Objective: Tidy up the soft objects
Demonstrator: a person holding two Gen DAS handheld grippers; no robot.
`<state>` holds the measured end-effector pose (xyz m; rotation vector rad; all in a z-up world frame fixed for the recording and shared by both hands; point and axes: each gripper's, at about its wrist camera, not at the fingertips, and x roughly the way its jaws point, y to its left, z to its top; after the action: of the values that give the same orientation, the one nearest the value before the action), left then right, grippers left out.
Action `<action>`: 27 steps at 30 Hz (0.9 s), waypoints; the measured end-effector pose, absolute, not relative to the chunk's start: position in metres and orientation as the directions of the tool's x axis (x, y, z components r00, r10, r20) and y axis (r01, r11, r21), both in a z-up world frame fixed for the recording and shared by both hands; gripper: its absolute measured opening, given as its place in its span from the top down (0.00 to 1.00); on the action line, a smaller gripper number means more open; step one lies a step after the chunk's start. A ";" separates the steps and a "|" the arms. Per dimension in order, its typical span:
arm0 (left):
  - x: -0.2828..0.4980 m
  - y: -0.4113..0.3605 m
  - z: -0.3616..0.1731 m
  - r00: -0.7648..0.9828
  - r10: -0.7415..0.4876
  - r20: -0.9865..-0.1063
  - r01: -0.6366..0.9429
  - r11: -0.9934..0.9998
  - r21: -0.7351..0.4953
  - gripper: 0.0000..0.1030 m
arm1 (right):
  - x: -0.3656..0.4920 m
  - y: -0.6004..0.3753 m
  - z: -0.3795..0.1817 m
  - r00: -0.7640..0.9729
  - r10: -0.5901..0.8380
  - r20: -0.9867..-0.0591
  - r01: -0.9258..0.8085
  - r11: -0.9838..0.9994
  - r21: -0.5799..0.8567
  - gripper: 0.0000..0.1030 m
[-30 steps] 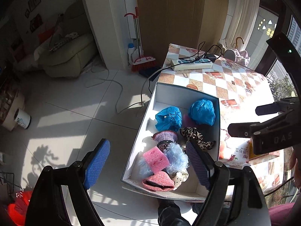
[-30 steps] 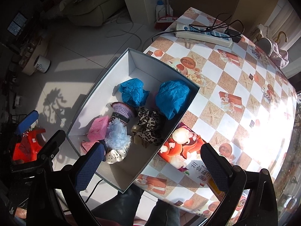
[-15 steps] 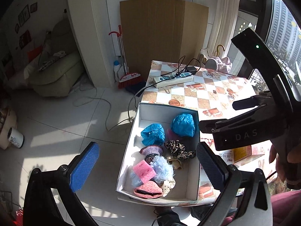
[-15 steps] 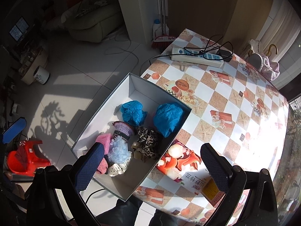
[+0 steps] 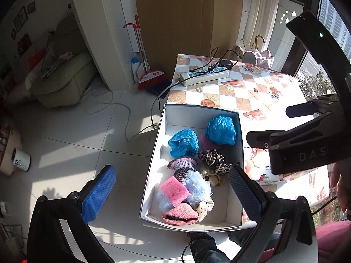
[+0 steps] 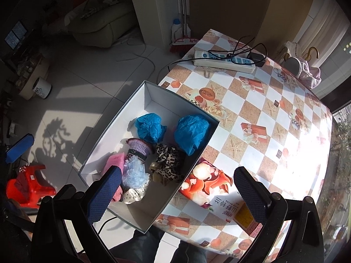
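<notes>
Box (image 5: 198, 111) at the table's (image 6: 274, 135) near left corner, jutting over the edge above the floor (image 5: 76, 135). Inside, two crumpled bags (image 6: 150, 129) side by side toward the far end; nearer, a knitted piece (image 5: 183, 164) left of a patterned scrunchie (image 5: 214, 159); closest, a sponge (image 5: 174, 189) against a fluffy item (image 5: 197, 188), over a knit pouch (image 5: 181, 214). Flat packet (image 6: 210, 188) on the table just right of the box. Power strip (image 6: 223, 61) at the table's far edge; broom (image 5: 151, 74) and sofa (image 5: 63, 81) beyond, on the floor.
</notes>
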<state>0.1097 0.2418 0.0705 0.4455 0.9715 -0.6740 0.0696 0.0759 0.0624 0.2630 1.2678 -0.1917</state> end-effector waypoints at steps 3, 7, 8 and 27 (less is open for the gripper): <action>0.111 0.238 0.051 0.368 -0.243 -0.897 0.707 0.700 0.101 0.00 | 0.069 0.080 0.054 0.261 0.014 -0.965 0.284 0.955 0.090 0.00; 0.112 0.238 0.023 0.315 -0.157 -0.936 0.725 0.676 0.131 0.00 | 0.067 0.084 0.043 0.221 0.028 -0.975 0.291 0.952 0.093 0.00; 0.112 0.238 0.017 0.296 -0.145 -0.944 0.728 0.675 0.125 0.00 | 0.066 0.085 0.041 0.212 0.029 -0.977 0.294 0.951 0.092 0.00; 0.122 0.241 -0.017 0.202 -0.087 -0.976 0.723 0.686 0.088 0.00 | 0.059 0.091 0.022 0.144 0.045 -0.989 0.316 0.945 0.089 0.00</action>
<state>0.1218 0.2406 -0.0166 0.6191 1.2505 -0.6189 0.0588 0.0912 0.0216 0.3055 1.4191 -0.1995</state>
